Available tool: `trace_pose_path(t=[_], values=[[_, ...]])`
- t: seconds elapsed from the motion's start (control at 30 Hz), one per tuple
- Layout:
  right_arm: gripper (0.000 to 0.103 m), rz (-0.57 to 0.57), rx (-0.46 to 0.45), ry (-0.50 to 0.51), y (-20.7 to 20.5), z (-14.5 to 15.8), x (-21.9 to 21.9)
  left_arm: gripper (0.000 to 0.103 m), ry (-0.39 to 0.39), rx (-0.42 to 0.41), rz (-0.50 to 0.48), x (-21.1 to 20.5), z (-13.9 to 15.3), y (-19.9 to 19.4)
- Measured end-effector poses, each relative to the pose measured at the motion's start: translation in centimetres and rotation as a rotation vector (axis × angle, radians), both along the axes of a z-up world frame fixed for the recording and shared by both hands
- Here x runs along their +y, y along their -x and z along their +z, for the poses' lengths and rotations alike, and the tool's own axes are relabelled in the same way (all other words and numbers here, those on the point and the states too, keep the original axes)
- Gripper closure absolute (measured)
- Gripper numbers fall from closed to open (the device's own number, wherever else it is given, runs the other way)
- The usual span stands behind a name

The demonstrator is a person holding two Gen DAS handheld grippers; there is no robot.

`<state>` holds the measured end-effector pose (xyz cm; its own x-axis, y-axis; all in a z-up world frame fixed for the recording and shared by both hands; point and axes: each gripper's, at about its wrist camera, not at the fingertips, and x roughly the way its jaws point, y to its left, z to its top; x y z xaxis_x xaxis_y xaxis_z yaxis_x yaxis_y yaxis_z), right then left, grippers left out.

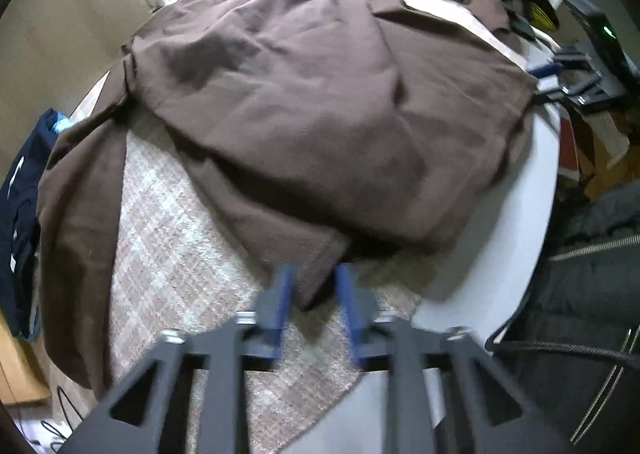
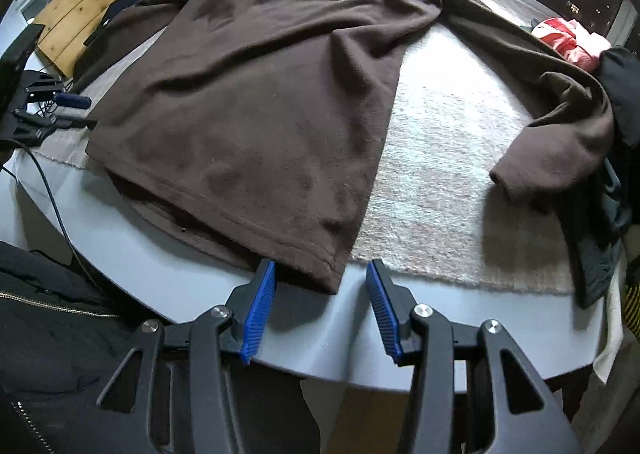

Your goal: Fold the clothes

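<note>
Grey bench is carrying a brown sweater, lying flat ahead of both tools. Right hand-held gripper is hanging released around the hem corner, and left hand-held gripper is sitting unclenched at another corner, gripping nothing.

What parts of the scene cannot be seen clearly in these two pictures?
- Left wrist view: the left gripper and brown sweater are motion-blurred, so whether the fingers touch the hem is unclear.
- Right wrist view: the sweater's far sleeve end is hidden behind its body.
- Right wrist view: the dark garments are cut off by the edge.
- Both views: the person's hands are out of frame.
</note>
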<state>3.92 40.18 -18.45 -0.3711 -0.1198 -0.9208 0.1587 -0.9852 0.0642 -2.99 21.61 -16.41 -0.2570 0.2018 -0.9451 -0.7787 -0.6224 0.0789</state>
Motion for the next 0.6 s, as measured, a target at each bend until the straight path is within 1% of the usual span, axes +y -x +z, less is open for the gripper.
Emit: trace_pose_path(t=[0.03, 0.1, 0.23, 0.3, 0.33, 0.37, 0.4, 0.43, 0.47, 0.5, 0.57, 0.6], values=[[0.057, 0.001, 0.001, 0.001, 0.0, 0.0, 0.0, 0.066, -0.009, 0.003, -0.019, 0.2, 0.0, -0.2], [0.057, -0.001, 0.0, 0.002, 0.1, 0.0, 0.1, 0.064, -0.014, 0.018, -0.042, 0.6, -0.2, -0.4], [0.058, 0.006, 0.003, -0.014, 0.0, 0.0, -0.2, 0.066, 0.033, 0.04, -0.03, 1.3, -1.5, 1.4], [0.058, 0.016, 0.01, -0.036, -0.2, 0.1, -0.6, 0.066, 0.015, 0.023, -0.044, 1.3, -1.6, 1.8], [0.058, 0.025, 0.016, -0.047, -0.3, 0.2, -0.8, 0.069, 0.006, 0.015, -0.051, 1.2, -1.7, 2.0], [0.059, 0.034, 0.023, -0.059, -0.4, 0.2, -0.9, 0.082, -0.004, 0.007, -0.058, 1.2, -1.7, 2.3], [0.067, 0.045, 0.026, -0.059, -0.4, 0.2, -1.1, 0.09, -0.013, -0.002, -0.065, 1.2, -1.8, 2.5], [0.078, 0.053, 0.026, -0.05, -0.4, 0.3, -1.1, 0.095, -0.022, -0.01, -0.072, 1.2, -1.9, 2.7], [0.085, 0.051, 0.03, -0.049, -0.4, 0.4, -1.1, 0.097, -0.032, -0.018, -0.078, 1.1, -1.9, 2.9], [0.097, 0.048, 0.037, -0.053, -0.3, 0.7, -1.0, 0.097, -0.044, -0.018, -0.072, 0.9, -1.6, 3.1], [0.098, 0.039, 0.05, -0.048, -0.3, 1.4, -0.7, 0.099, -0.079, 0.011, -0.035, 0.0, 0.0, 3.2], [0.098, 0.024, 0.066, -0.024, -0.4, 2.2, -0.2, 0.099, -0.097, 0.026, -0.016, -0.4, 0.8, 3.3]])
